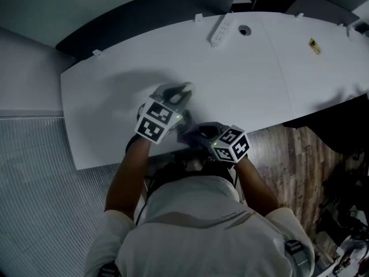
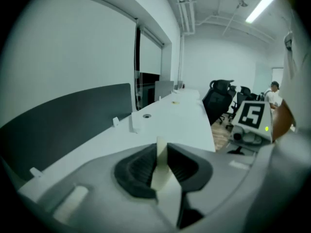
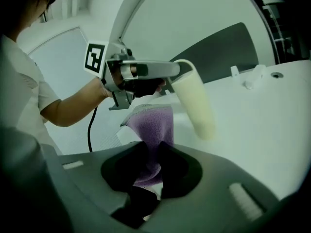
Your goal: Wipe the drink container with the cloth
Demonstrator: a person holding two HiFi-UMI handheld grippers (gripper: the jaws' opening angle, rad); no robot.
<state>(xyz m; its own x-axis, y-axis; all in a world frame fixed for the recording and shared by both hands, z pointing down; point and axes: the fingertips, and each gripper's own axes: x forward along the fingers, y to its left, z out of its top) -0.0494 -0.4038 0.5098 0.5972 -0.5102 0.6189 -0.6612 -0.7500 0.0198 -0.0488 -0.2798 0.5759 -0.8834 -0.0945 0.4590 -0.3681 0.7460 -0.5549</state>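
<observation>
My left gripper [image 3: 176, 71] is shut on a pale cream drink container [image 3: 194, 106], which hangs slanted over the white table [image 1: 259, 68]. In the left gripper view the container [image 2: 162, 171] shows as a narrow cream strip pinched between the dark pads of the left gripper [image 2: 160, 163]. A purple cloth [image 3: 153, 123] is clamped in my right gripper [image 3: 150, 165], and its loose end stands up just below and left of the container. In the head view the left gripper [image 1: 183, 92] is over the table's near part, with the right gripper [image 1: 188, 133] close beside it at the front edge.
A white power strip [image 1: 221, 30] and a round cable grommet [image 1: 244, 30] lie at the table's far side. A dark partition panel [image 1: 144, 10] runs behind the table. Black office chairs [image 2: 218, 96] stand further along the room. Wooden floor [image 1: 300, 154] lies to the right.
</observation>
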